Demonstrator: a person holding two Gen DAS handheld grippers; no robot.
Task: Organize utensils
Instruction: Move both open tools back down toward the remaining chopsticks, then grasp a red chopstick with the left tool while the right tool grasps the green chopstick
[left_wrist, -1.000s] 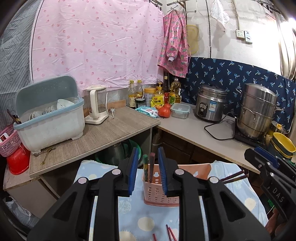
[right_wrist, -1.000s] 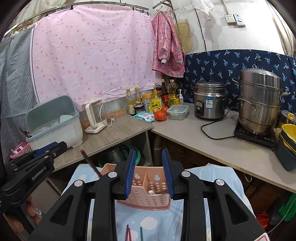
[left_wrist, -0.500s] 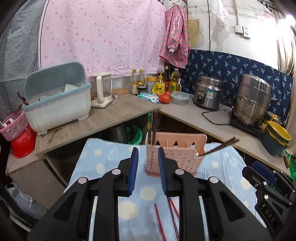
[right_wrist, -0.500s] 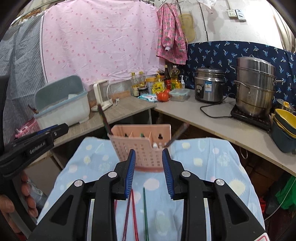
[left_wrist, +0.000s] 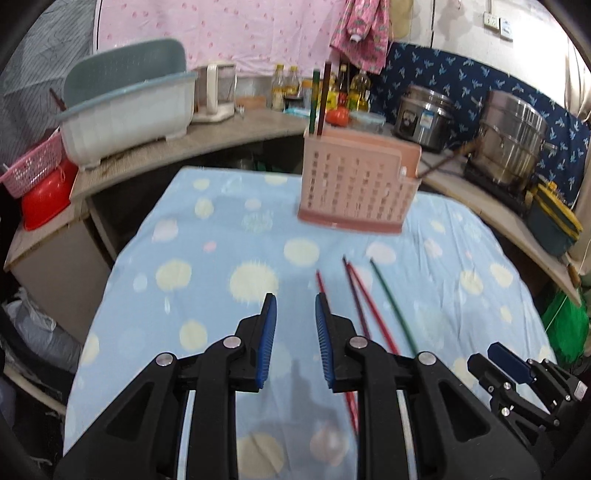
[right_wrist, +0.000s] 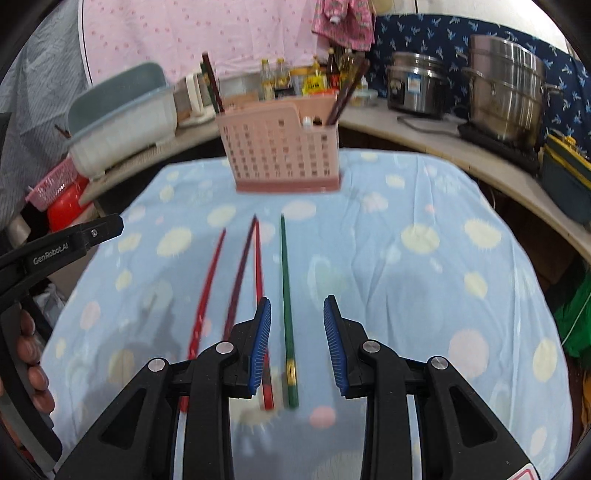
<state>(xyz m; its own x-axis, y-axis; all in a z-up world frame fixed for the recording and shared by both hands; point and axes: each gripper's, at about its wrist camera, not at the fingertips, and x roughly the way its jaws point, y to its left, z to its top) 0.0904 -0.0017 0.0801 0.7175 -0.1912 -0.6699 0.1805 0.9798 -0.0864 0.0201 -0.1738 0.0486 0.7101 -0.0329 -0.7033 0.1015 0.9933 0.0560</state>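
Two grippers, left (left_wrist: 295, 332) and right (right_wrist: 297, 343), jaws apart and empty, hover over four chopsticks (right_wrist: 286, 295) before a pink caddy (right_wrist: 280, 158).

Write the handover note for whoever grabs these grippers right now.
Left gripper: open, empty, above the cloth, left of the loose chopsticks.
Right gripper: open, empty; the green chopstick shows between its fingers, not gripped.
On the cloth: four chopsticks, two red, one dark, one green.
Pink holder stands upright at the far end.
Done: several chopsticks already stand in the holder.
Left: pick up the four and slot them in.
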